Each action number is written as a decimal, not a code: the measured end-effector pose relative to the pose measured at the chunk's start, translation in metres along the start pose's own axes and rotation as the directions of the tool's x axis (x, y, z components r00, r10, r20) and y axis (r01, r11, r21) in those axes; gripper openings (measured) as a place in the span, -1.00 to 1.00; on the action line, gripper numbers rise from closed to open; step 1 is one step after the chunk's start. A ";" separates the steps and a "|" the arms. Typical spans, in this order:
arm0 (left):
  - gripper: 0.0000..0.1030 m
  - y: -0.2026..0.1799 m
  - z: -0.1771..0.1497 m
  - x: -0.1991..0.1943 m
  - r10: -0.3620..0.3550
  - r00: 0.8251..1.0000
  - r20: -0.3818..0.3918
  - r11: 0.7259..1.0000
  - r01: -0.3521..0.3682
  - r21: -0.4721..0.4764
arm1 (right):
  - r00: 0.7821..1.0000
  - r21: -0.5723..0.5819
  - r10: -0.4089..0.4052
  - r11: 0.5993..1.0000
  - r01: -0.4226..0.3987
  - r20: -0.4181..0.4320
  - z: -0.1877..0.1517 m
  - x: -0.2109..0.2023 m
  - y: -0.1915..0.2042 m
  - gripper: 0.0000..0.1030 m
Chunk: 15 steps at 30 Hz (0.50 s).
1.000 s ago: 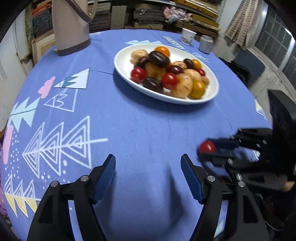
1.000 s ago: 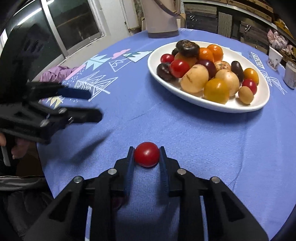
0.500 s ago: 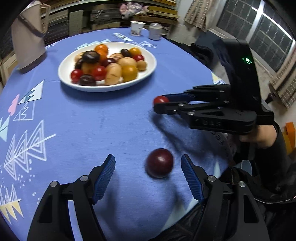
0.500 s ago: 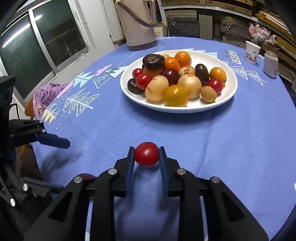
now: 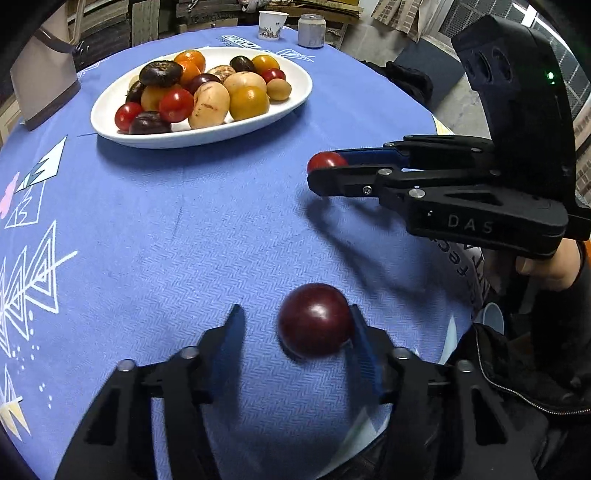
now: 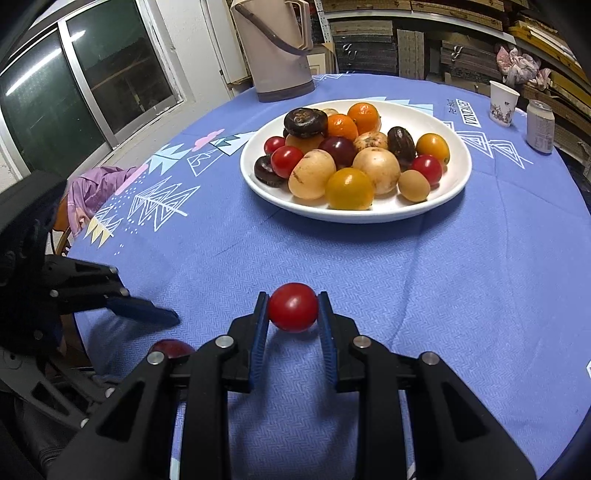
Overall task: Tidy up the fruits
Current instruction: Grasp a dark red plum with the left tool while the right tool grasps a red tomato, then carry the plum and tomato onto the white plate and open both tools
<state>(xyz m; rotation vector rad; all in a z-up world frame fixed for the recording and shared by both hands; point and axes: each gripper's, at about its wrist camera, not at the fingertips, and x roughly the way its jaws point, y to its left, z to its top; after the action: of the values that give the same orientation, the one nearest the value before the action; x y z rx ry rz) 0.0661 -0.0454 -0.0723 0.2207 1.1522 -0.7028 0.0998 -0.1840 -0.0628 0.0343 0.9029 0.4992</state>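
At the near edge of the blue-clothed desk (image 6: pixel 461 280), the right tongs (image 6: pixel 292 314) are clamped on a small red tomato (image 6: pixel 293 307), both blue pads pressed against its sides, and it looks lifted just clear of the cloth. The left tongs (image 5: pixel 295 332) stand open around a dark red plum (image 5: pixel 314 319); the plum rests on the cloth and touches the right-hand pad, with a clear gap to the other one.

From the plum, the held tomato sits at about one o'clock, near but apart. Further out, at roughly eleven o'clock from the left tongs, lies the white plate (image 5: pixel 295 99) heaped with tomatoes, dark plums, yellow and orange fruit. Beyond it, at twelve to one o'clock, stand a paper cup (image 5: pixel 272 24) and a can (image 5: pixel 311 30); a beige jug (image 6: pixel 275 48) stands at the far rim, at about eleven o'clock from the right tongs.

What worries me: the plum is off-centre in the left tongs and close to the desk's edge. If they close unevenly, I would guess the round, smooth fruit could squirt out and roll off onto the floor. The tomato seems soft, so a harder squeeze could split it. The two pairs of tongs work close together, so they may knock one another.
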 end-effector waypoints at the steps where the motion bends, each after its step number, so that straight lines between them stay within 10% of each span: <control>1: -0.04 -0.002 0.000 0.001 0.008 1.000 0.001 1.000 -0.008 0.010 | 1.000 -0.001 -0.001 1.000 0.001 -0.001 -0.001 0.000 0.001 -0.51; 15: -0.29 0.001 0.008 0.003 0.092 0.996 0.019 0.995 -0.093 0.020 | 1.000 0.013 -0.014 1.000 0.014 0.023 0.003 -0.010 -0.002 -0.51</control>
<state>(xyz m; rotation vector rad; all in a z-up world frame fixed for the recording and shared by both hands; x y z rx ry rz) 0.0735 -0.0495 -0.0719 0.2829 1.1108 -0.6338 0.0972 -0.1897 -0.0540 0.0448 0.8836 0.4792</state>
